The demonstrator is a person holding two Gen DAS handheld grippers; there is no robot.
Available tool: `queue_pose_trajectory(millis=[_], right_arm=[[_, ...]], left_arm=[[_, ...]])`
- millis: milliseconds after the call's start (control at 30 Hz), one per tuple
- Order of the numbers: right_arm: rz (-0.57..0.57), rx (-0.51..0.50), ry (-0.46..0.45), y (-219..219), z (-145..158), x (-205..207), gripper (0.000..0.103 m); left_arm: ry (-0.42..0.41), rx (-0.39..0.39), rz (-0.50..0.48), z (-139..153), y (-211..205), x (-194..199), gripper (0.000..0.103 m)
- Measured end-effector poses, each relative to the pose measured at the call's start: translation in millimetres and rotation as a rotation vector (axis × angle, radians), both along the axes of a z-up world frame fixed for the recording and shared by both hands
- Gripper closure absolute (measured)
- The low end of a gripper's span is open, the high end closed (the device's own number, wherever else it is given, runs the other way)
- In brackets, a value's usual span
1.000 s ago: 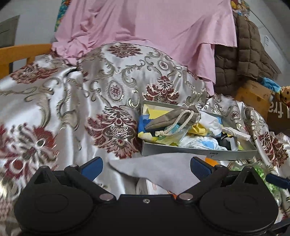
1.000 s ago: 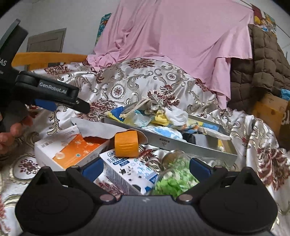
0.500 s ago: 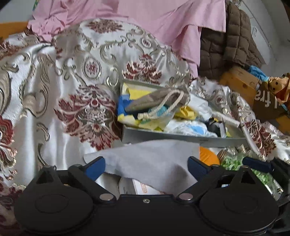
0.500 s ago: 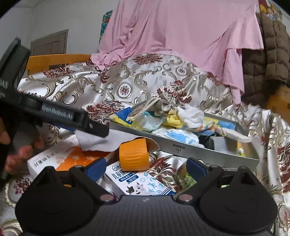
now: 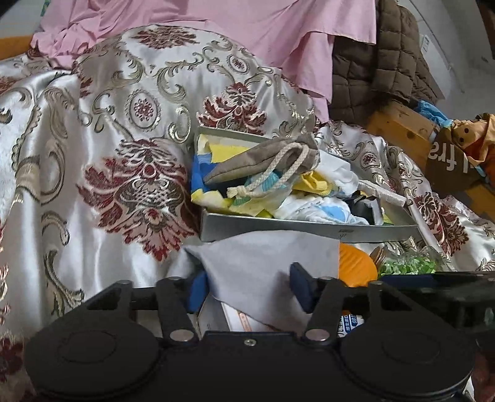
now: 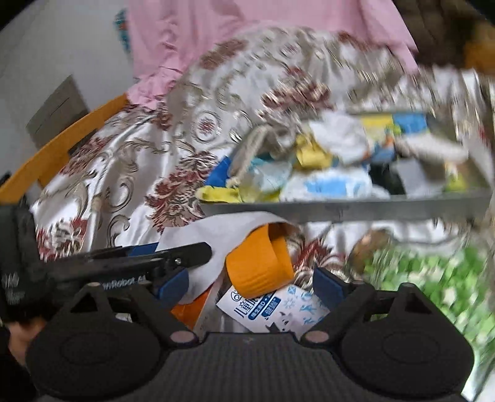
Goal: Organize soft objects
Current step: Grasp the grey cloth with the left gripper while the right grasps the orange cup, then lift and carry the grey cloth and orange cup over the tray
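A flat grey cloth [image 5: 263,263] lies over boxes in front of a metal tray [image 5: 278,227]. The tray holds several soft items, with a grey-brown drawstring pouch [image 5: 266,157] on top. My left gripper [image 5: 250,287] straddles the near part of the cloth. Its jaws are closing with the cloth between them, and the cloth is still flat and unpinched. In the blurred right wrist view the grey cloth [image 6: 216,228], the tray [image 6: 340,210] and the left gripper [image 6: 185,256] all show. My right gripper [image 6: 250,286] is closing slightly, still wide, over an orange cap [image 6: 256,263] and a white-and-blue box [image 6: 278,309].
A glass jar of green bits [image 6: 433,278] sits right of the cap. An orange-and-white box [image 6: 191,309] lies under the cloth. Patterned satin covers the surface, with a pink sheet [image 5: 247,24] behind. A brown quilted coat [image 5: 371,62] and cardboard boxes [image 5: 399,123] stand at the right.
The left jaws have narrowed around the grey cloth and the gripper has dipped closer to it. The right gripper has rolled and swung toward the orange cap, so its view is now blurred.
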State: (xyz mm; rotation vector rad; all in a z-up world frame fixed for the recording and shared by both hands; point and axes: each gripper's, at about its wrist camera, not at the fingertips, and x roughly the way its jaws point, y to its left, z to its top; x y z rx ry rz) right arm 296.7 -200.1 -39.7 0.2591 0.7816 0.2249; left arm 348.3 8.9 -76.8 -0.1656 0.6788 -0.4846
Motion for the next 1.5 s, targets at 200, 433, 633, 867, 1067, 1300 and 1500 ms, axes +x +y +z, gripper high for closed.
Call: queue_pose_trajectory(millis=[200,433,633,867,1067,1300,1500], right_arm=[[-0.047,0.053,0.040,-2,-1,14,0.023],[-0.053,0.025,0.095,6,0,9,0.029],[-0.091,0.070,0.120,7,-1,13,0.032],[-0.200,0.224,0.168,1,-11,27,0.048],[-0.242,0.313,0.183,-1,-21,29,0.053],[-0.267,0.298,0.155,2,-21,26,0.068],[-0.270,0.264,0.122,-2,-16,17,0.074]], left_arm=[[-0.012,-0.001,0.017,0,2,1,0.061],[-0.018,-0.001,0.048,-1,5,2,0.074],[-0.016,-0.003,0.054,-1,6,3,0.077],[-0.009,-0.026,0.079,-1,11,4,0.089],[-0.005,-0.040,0.091,-1,13,4,0.093],[-0.004,-0.052,0.108,2,15,3,0.101],[-0.029,-0.051,0.094,12,9,-3,0.102]])
